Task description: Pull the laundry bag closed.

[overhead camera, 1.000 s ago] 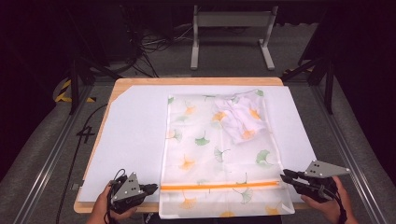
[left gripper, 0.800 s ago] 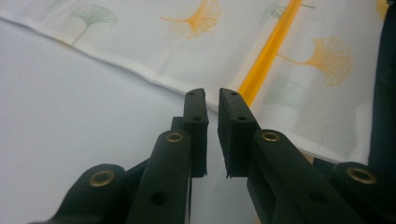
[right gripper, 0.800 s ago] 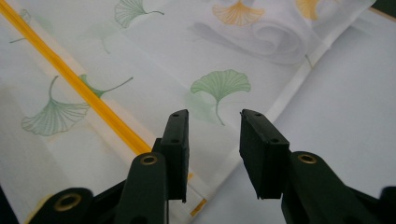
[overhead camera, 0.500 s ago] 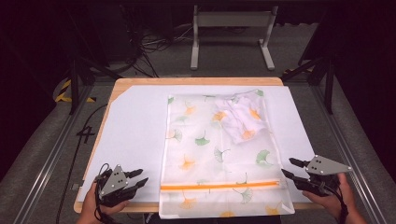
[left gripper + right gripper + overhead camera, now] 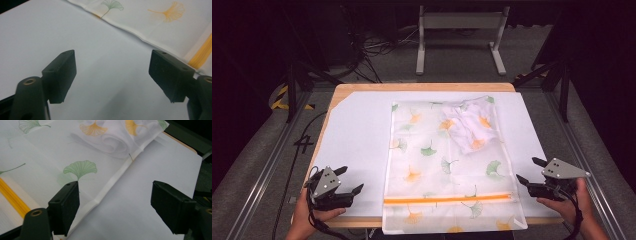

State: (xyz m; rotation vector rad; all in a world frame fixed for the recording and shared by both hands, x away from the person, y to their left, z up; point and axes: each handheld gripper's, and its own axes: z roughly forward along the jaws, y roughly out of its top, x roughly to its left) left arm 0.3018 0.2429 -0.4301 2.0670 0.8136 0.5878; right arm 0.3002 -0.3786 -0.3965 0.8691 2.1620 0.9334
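Near edge, high view: left hand-held gripper [image 5: 349,181] sits at the near-left corner of the surface [image 5: 362,90], held in the person's left hand [image 5: 307,217], jaws spread wide with nothing between them. In the left gripper view the same hand-held gripper [image 5: 112,75] hovers over the white sheet [image 5: 62,37], with the cloth edge just beyond its jaws.

Right hand-held gripper [image 5: 528,171] is at the near-right edge, in the right hand [image 5: 569,205], jaws also wide apart and empty, pointing toward the cloth. In the right gripper view its [image 5: 115,203] jaws stand above the cloth's hemmed side edge and the bare sheet beside it.

Middle: white cloth [image 5: 447,165] printed with green and orange ginkgo leaves lies flat on the sheet, near end overhanging the front edge. An orange stripe [image 5: 447,200] crosses it near that end.

Far: a bunched white piece [image 5: 472,125] with the same print rests on the cloth's far-right corner.
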